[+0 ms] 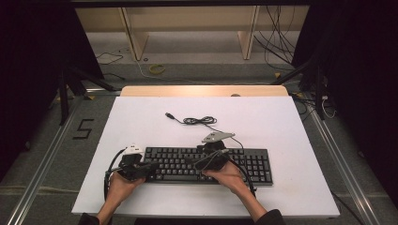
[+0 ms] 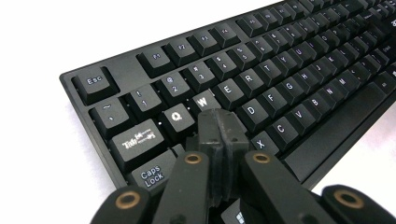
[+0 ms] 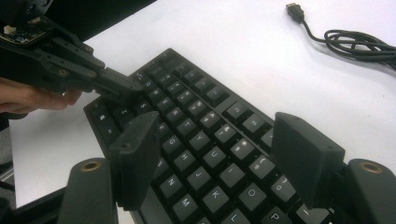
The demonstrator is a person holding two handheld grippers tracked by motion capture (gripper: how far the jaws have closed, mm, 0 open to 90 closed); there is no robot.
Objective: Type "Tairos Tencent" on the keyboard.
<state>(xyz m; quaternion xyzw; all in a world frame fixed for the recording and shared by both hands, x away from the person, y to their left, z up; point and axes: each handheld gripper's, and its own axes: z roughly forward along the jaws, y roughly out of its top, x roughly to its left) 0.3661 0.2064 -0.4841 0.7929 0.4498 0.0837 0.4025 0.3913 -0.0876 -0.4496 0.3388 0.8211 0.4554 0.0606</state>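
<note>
A black keyboard [image 1: 253, 164] lies across the near half of the white table [image 1: 281, 122]. My left gripper [image 1: 151, 167] sits at the keyboard's left end. In the left gripper view the left gripper [image 2: 219, 122] is shut, its jaws pressed together with nothing between them and their tips over the keys just below W on the keyboard [image 2: 299, 79]. My right gripper [image 1: 199, 161] hovers over the keyboard's middle, aimed leftwards. The right gripper [image 3: 219, 158] is open, its jaws wide apart above the letter keys of the keyboard [image 3: 196, 112], gripping nothing. The left gripper [image 3: 119, 86] shows beyond it.
The keyboard's cable [image 1: 199, 121] lies coiled behind it on the table, ending in a loose USB plug [image 1: 169, 115]; the cable [image 3: 355, 42] and plug [image 3: 294, 10] show at the top right of the right gripper view. Wooden shelving and floor cables lie beyond the table's far edge.
</note>
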